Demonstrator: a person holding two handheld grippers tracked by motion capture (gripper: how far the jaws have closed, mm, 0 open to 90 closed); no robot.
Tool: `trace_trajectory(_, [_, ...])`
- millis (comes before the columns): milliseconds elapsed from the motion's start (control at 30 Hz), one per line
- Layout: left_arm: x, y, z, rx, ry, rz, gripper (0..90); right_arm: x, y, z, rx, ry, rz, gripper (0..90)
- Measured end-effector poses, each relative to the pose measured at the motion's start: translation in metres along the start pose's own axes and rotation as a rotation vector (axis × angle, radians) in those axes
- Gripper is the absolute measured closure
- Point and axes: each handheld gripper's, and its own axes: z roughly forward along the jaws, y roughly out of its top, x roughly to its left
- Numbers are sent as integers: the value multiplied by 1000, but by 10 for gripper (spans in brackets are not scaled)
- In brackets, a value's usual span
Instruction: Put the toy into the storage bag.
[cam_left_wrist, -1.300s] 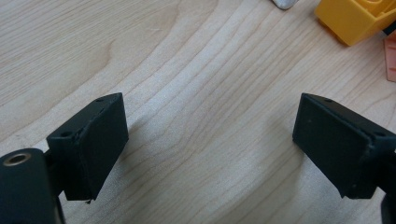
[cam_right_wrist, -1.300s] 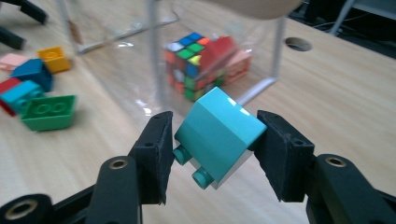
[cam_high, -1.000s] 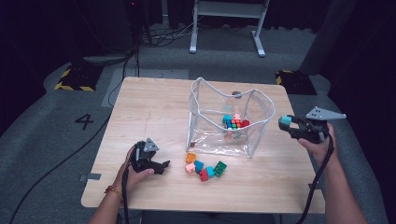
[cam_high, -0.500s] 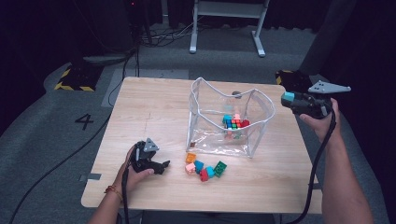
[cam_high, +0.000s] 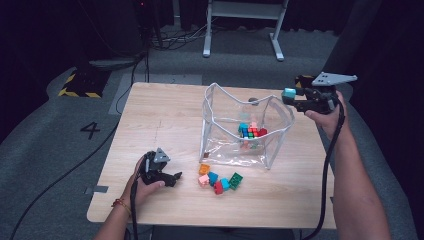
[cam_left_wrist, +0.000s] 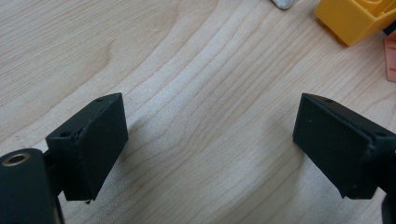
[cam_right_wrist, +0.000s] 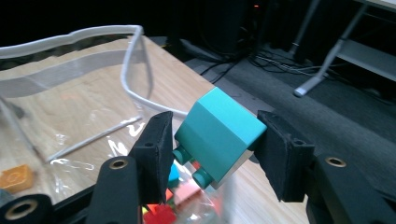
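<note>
Your right gripper (cam_high: 291, 96) was found clamped on a teal block (cam_right_wrist: 218, 133), both pads pressed to its flanks, the block tilted with its studs pointing down and toward the camera in the right gripper view. You held it raised at the right-hand rim of the clear bag (cam_high: 276, 131), which stood open on the wooden table (cam_high: 165, 115); whether the block sat directly over the mouth or just outside the rim could not be settled from the high view. Several blocks (cam_high: 251, 132) already lay inside the bag, near its right side. Your left gripper (cam_high: 170, 178) rested on the table near the front edge, its jaws spread wide with nothing between them, bare wood showing in the gap in the left gripper view. A loose cluster of blocks (cam_high: 218, 180) lay on the table just in front of the bag, an orange one (cam_left_wrist: 357, 18) nearest your left gripper. In my judgement the step in hand was the transfer of the teal block into the bag, with the lift done and the release not yet made. The next move called for bringing the block fully inside the white rim, lowering it clear of the soft wall so the bag would not fold or tip, then parting the jaws. The loose blocks in front remained to be collected.
</note>
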Motion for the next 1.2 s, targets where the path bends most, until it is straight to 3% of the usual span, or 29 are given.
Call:
trace_trajectory(167, [0,0,0,0,-1,1,103,13,8,16,4,73,-33,480])
trace_trajectory(333, [0,0,0,0,0,0,103,17,10,37,72,117,-56,480])
trace_trajectory(500, [0,0,0,-1,1,-3,103,20,10,45,88,159,-76,480])
trace_trajectory(533, [0,0,0,-1,0,-3,103,22,10,47,80,188,-87,480])
trace_trajectory(700, [0,0,0,-3,-1,0,103,25,10,54,104,215,-109,480])
trace_trajectory(833, [0,0,0,-3,-1,0,103,26,6,65,198,214,-139,480])
trace_trajectory(867, [0,0,0,-1,-2,-2,103,26,6,65,198,214,-139,480])
trace_trajectory(1000, [0,0,0,-2,-1,-1,103,23,3,74,305,184,-163,479])
trace_trajectory(1067, [0,0,0,-1,-2,-2,103,22,0,79,393,171,-197,480])
trace_trajectory(1100, [0,0,0,-1,-2,-2,103,22,0,79,393,171,-197,480])
trace_trajectory(1200, [0,0,0,-3,-1,0,103,22,0,81,465,165,-221,480])
